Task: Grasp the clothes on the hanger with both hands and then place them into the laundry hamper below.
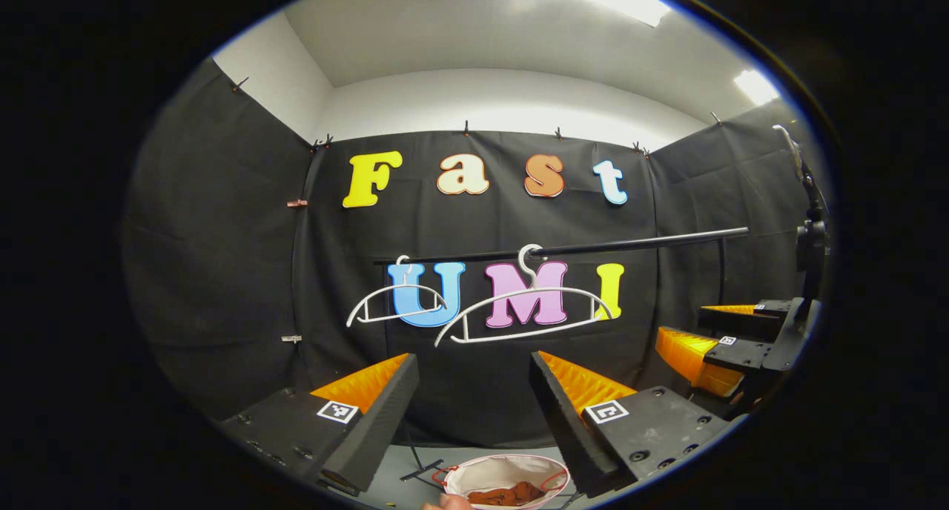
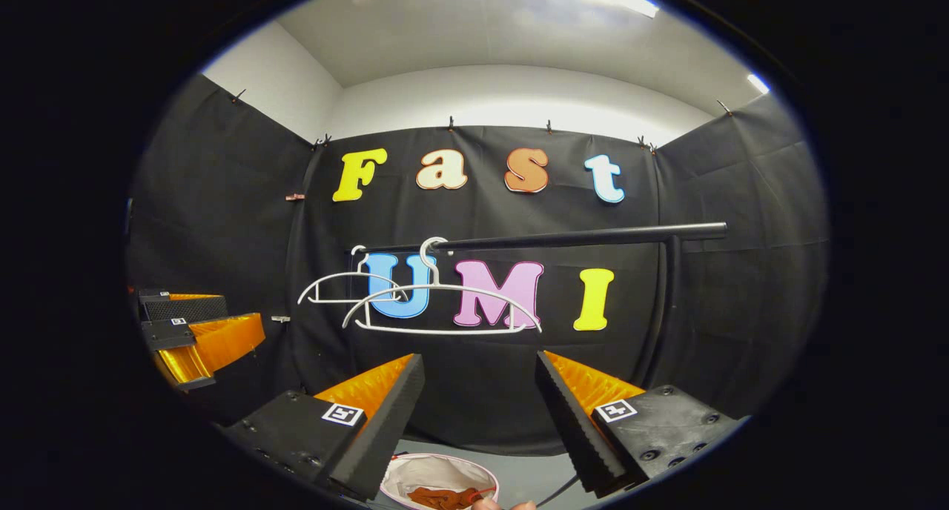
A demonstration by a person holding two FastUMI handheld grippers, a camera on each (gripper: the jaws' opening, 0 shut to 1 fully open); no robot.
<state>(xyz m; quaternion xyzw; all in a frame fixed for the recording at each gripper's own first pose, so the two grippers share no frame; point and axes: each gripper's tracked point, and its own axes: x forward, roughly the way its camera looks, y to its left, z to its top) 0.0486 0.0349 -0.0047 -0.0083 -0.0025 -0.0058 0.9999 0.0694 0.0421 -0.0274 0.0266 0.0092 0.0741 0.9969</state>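
Observation:
Two bare white hangers [image 1: 523, 313] [image 2: 437, 306] hang from a black rail [image 1: 637, 242] [image 2: 578, 236] in front of the back wall. Far below stands a white laundry hamper [image 1: 474, 471] [image 2: 415, 471] with a rust-coloured garment [image 1: 508, 494] [image 2: 445, 499] lying inside it. My left gripper [image 1: 474, 410] is open, with nothing between its fingers, held below the hangers and above the hamper. My right gripper [image 2: 478, 414] is open too, likewise holding nothing. The right gripper [image 1: 730, 347] also appears at the right of the left gripper view, and the left gripper [image 2: 196, 339] at the left of the right gripper view.
The rail rests on a black upright post [image 2: 667, 302] at the right. A dark stand [image 1: 812, 228] rises at the far right edge. Fingertips of a hand [image 2: 504, 505] show at the bottom by the hamper. Black cloth walls close in the booth on three sides.

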